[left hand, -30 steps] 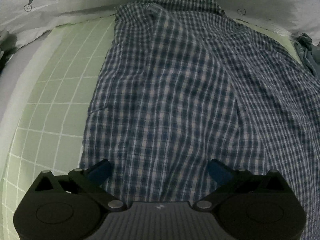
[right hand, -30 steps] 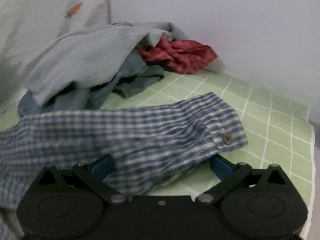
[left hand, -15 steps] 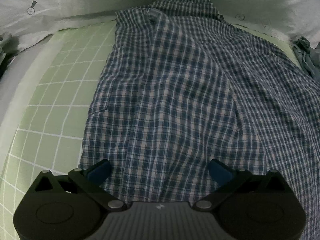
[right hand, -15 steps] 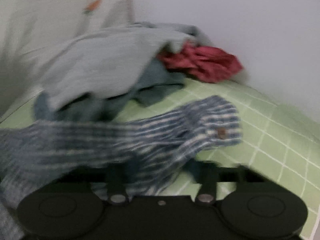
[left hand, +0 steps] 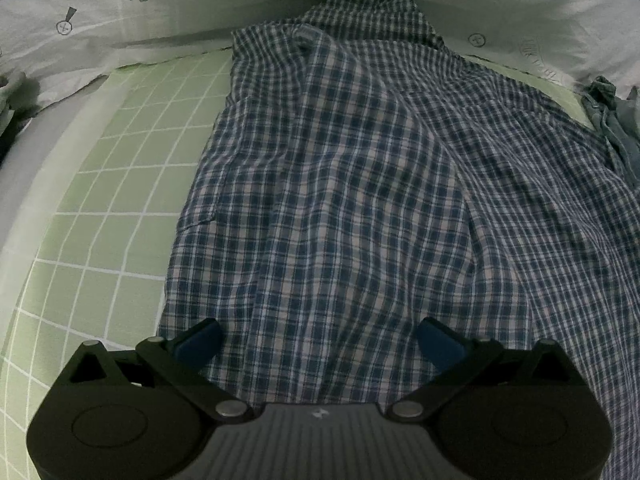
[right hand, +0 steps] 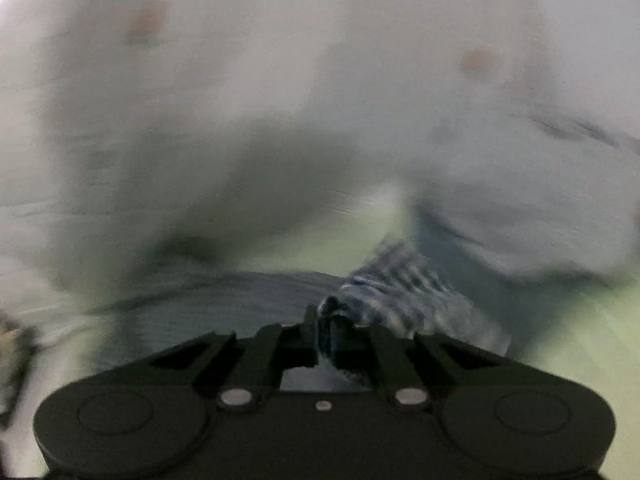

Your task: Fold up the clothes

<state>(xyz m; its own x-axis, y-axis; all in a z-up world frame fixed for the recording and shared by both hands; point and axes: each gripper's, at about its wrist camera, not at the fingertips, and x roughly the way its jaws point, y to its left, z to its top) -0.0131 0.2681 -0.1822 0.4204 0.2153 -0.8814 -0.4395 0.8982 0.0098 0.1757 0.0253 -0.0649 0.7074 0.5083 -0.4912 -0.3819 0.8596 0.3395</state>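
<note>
1. While the right claw [right hand: 326, 322] has its fingers pinched together on a bunched piece of checked cloth, its view is smeared with blur, so I cannot tell which part of the shirt it grips.
2. Out at 2 o'clock from that grip, more of the checked cloth trails over a green surface; beyond that only pale, blurred shapes show.
3. By contrast, the left claw [left hand: 320, 340] stands wide apart with nothing between its blue pads [left hand: 198, 340], low over the near edge of the shirt [left hand: 360, 200].
4. From there toward 12 o'clock the shirt lies spread lengthwise on the green checked sheet [left hand: 120, 184], collar at the far end against the white bedding [left hand: 200, 12].
5. Its side toward 9 o'clock runs as a fairly straight edge; the side toward 3 o'clock lies rumpled, reaching a grey-blue garment [left hand: 612, 120].
6. My judgement: the shirt is laid out but not yet a compact fold; at least the right side and the lengthwise folds remain.
</note>
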